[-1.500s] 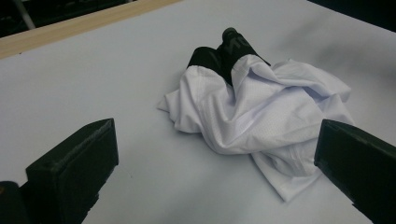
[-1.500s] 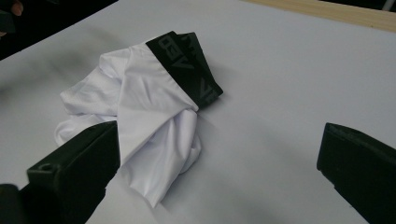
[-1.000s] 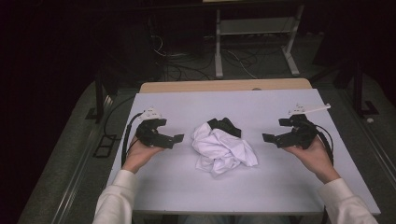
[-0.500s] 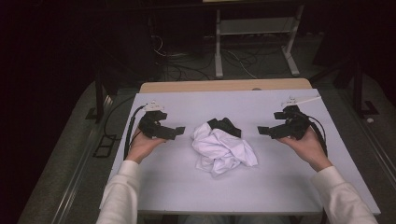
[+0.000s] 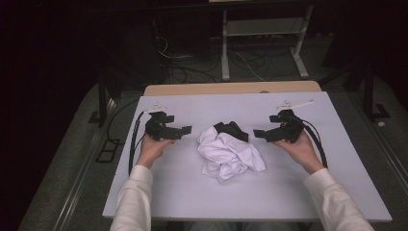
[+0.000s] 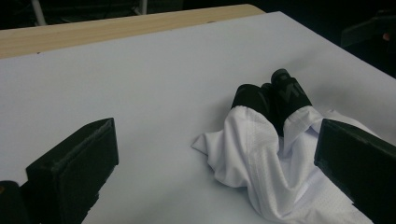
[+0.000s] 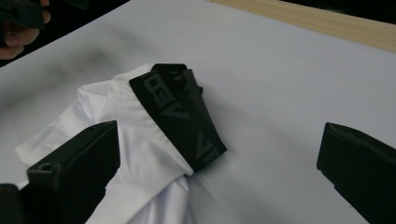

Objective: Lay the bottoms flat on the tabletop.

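A crumpled white garment (image 5: 228, 154) with a black waistband (image 5: 232, 129) lies in a heap at the middle of the white table (image 5: 192, 192). My left gripper (image 5: 185, 130) hovers just left of the heap, jaws wide apart with nothing between them. My right gripper (image 5: 257, 134) hovers just right of it, also open and empty. In the left gripper view the garment (image 6: 271, 158) lies ahead and to the right, black band (image 6: 280, 95) at its far end. In the right gripper view the black band (image 7: 180, 112) with faint lettering crosses the white cloth (image 7: 116, 140) ahead.
A wooden strip (image 5: 231, 88) runs along the table's far edge. Beyond it stand a metal frame (image 5: 262, 43) and tangled cables (image 5: 192, 65) on a dark floor. Bare table surface surrounds the heap on all sides.
Both grippers have moved inward and slightly away from the person, closing in on the garment from either side. The garment itself has not shifted.
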A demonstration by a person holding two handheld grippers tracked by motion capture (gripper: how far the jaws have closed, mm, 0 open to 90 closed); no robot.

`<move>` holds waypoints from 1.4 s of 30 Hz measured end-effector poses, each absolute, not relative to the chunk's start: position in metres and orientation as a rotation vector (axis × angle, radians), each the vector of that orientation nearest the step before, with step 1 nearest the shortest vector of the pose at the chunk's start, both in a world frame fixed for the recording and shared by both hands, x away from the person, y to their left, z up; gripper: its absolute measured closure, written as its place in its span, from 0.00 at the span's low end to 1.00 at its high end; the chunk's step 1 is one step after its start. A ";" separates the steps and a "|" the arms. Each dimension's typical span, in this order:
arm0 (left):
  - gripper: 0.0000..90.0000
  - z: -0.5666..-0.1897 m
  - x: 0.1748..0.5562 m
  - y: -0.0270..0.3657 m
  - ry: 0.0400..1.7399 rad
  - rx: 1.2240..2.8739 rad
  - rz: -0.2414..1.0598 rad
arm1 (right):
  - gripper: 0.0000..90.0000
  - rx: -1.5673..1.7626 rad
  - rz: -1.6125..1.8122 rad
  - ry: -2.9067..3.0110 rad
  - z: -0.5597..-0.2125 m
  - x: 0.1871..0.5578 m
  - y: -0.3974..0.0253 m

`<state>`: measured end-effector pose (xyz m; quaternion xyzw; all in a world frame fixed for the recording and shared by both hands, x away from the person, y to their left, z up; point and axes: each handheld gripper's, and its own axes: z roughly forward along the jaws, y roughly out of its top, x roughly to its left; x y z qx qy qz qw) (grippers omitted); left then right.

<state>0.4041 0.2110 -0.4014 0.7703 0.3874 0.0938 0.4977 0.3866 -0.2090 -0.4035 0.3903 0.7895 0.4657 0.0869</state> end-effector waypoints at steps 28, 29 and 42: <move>0.00 -0.438 0.414 0.184 0.962 1.877 0.073 | 0.00 1.331 1.254 2.495 -0.462 0.410 -0.173; 0.00 -0.440 0.415 0.183 0.966 1.887 0.065 | 0.04 1.332 1.250 2.502 -0.464 0.410 -0.172; 0.08 -0.453 0.420 0.173 0.978 1.928 -0.028 | 0.33 1.366 1.369 2.479 -0.468 0.412 -0.170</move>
